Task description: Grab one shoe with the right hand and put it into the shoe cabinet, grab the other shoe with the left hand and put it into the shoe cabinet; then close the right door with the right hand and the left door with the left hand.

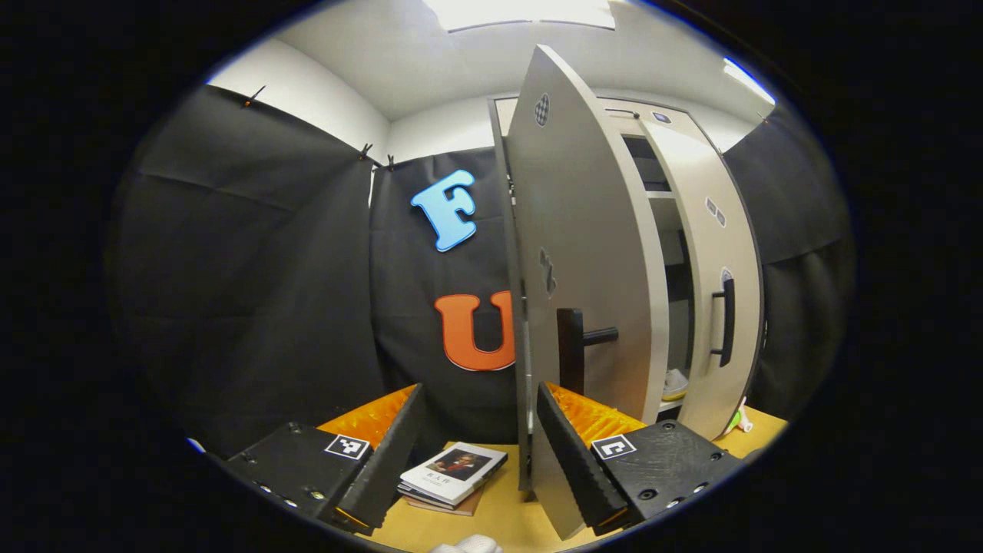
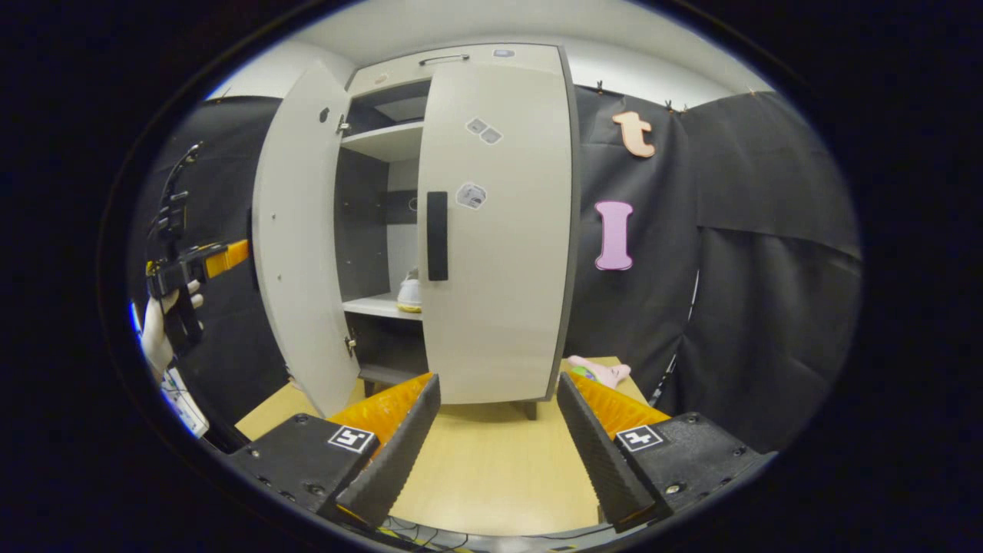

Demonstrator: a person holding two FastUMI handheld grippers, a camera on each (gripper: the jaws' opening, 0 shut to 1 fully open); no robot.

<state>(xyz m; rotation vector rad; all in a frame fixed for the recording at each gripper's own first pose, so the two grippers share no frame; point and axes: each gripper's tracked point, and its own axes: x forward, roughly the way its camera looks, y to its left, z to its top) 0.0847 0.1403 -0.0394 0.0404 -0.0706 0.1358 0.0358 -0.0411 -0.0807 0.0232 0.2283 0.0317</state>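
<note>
Bright, even light falls from ceiling panels, blown out to pure white in the left gripper view. The pale cabinet doors catch it softly, with a mild sheen on the left door. The cabinet interior sits in shadow. Fisheye distortion bows straight edges strongly toward the rims. Focus is sharp, with no motion blur.

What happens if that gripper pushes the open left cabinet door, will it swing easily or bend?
The left door looks like a flat, rigid panel, so it probably won't flex. It hangs on side hinges and already stands ajar, so a nudge from the open left gripper should swing it shut. Its smooth face may let fingers slide; the handle offers firmer purchase.
</note>
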